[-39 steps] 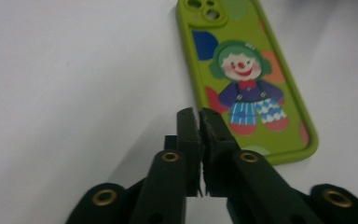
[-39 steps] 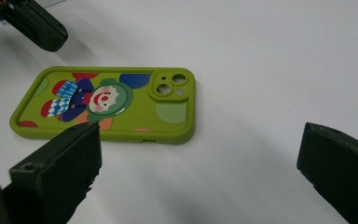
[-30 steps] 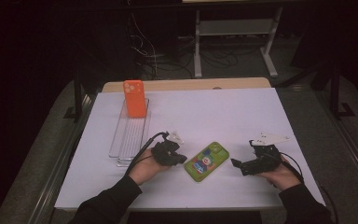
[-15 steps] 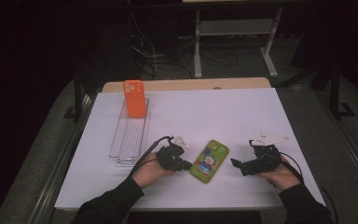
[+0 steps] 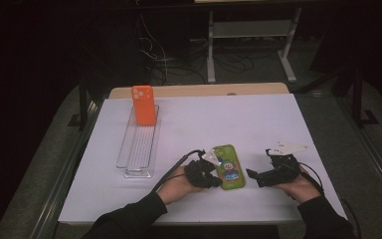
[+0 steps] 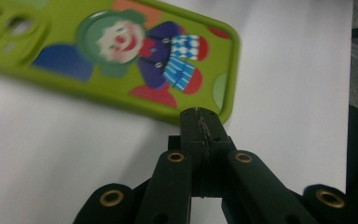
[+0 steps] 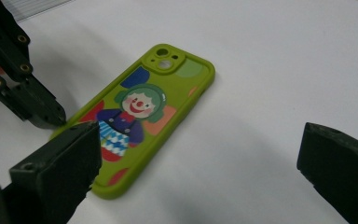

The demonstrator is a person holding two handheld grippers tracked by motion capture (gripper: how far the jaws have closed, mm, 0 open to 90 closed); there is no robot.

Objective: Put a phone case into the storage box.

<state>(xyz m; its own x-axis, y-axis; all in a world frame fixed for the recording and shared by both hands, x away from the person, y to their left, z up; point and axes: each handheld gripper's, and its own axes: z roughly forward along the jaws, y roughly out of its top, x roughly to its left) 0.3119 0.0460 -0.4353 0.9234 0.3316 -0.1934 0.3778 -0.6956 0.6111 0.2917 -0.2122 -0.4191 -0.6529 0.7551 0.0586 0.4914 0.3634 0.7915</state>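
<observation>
Dark floor, cables and a metal stand lie beyond the desk (image 5: 278, 129), whose top is covered by a white sheet. From the high view, the left hand-held gripper (image 5: 214, 178) sits at the near middle of the desk with its tip against the left long edge of a green phone case (image 5: 229, 167) printed with a clown. The right hand-held gripper (image 5: 252, 175) lies just to the case's other side, apart from it, tips aimed toward it. Well beyond the left hand-held gripper, a clear tray (image 5: 138, 147) runs away from the person, and an orange phone case (image 5: 143, 105) stands upright at its far end.

Seen from the left gripper view, the left hand-held gripper (image 6: 200, 122) has its jaws pressed together with no gap, their tip touching the rim of the phone case (image 6: 135, 51) near one rounded corner. Nothing is pinched between them; the case lies flat on the white sheet just ahead.

Over in the right gripper view, the right hand-held gripper (image 7: 200, 163) has its jaws spread wide, one at each lower corner. The phone case (image 7: 142, 114) lies flat ahead between them and toward the left jaw, camera cut-outs at the far end. The left hand-held gripper (image 7: 51, 119) touches the case's far-left edge.
</observation>
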